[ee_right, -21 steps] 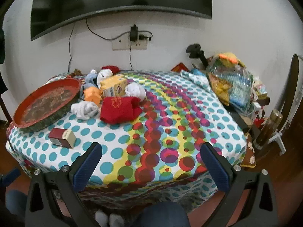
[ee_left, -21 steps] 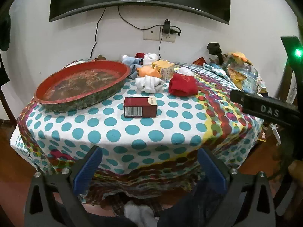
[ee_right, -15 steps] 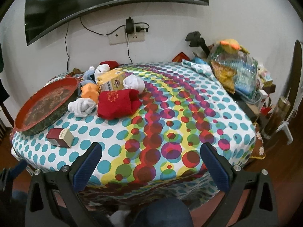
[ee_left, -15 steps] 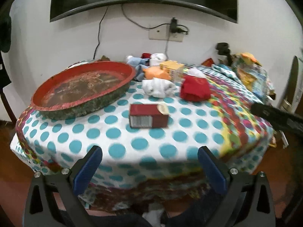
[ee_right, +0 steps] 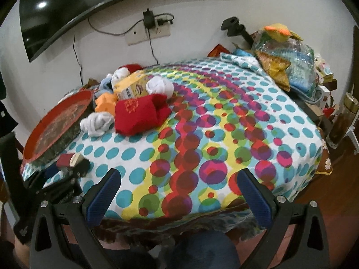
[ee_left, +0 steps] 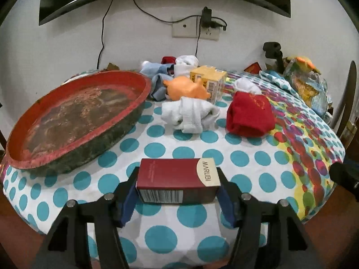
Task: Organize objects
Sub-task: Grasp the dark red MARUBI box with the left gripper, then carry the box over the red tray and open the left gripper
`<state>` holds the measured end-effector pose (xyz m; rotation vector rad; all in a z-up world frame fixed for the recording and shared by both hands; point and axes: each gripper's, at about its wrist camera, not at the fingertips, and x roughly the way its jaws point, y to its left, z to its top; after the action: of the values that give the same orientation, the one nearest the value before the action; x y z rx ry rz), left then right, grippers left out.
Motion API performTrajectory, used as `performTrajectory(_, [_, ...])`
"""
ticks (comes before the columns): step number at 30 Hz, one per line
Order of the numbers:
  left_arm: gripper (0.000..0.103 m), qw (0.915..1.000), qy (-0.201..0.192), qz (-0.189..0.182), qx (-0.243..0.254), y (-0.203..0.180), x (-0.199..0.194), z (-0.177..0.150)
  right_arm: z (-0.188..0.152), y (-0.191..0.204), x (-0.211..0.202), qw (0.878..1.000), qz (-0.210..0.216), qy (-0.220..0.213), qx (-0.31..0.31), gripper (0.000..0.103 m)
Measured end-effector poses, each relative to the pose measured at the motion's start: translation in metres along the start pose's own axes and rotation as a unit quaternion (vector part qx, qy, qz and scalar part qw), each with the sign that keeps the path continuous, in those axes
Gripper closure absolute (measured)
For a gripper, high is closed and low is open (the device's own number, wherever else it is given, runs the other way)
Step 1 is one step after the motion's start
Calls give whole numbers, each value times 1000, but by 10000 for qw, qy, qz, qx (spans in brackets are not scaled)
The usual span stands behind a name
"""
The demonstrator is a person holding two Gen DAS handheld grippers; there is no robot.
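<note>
A dark red MARUBI box (ee_left: 177, 182) lies on the dotted tablecloth near the table's front edge. My left gripper (ee_left: 177, 196) has its blue pads closed against both ends of the box. The box also shows in the right wrist view (ee_right: 69, 159), with the left gripper around it. My right gripper (ee_right: 179, 199) is open and empty, above the table's front edge. Behind lie a red cloth bundle (ee_left: 249, 116), white socks (ee_left: 190, 116), an orange toy (ee_left: 186, 88) and a yellow box (ee_left: 209, 81).
A large red round tray (ee_left: 74, 118) sits on the table's left. More cloths (ee_left: 159, 76) are piled at the back. Bagged snacks (ee_right: 285, 53) stand at the right edge, with a bottle (ee_right: 341, 121) beside the table. A TV and wall socket are behind.
My left gripper has moved forward to the red box and closed on its ends. My right gripper has moved closer to the table and stayed open.
</note>
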<state>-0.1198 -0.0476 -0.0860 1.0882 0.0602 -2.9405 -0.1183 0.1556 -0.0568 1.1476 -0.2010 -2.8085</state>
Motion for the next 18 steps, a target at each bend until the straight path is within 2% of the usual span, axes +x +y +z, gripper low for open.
performTrajectory(1, [40, 9999, 34, -104, -11, 0, -2, 0, -1, 0, 2, 10000, 21, 46, -1, 0])
performTrajectory(8, [40, 9997, -115, 69, 217, -7, -19, 20, -1, -3, 5, 9999, 66, 79, 95, 0])
performTrajectory(18, [40, 9990, -335, 252, 154, 6, -32, 54, -3, -2, 9, 9996, 166, 204, 119, 0])
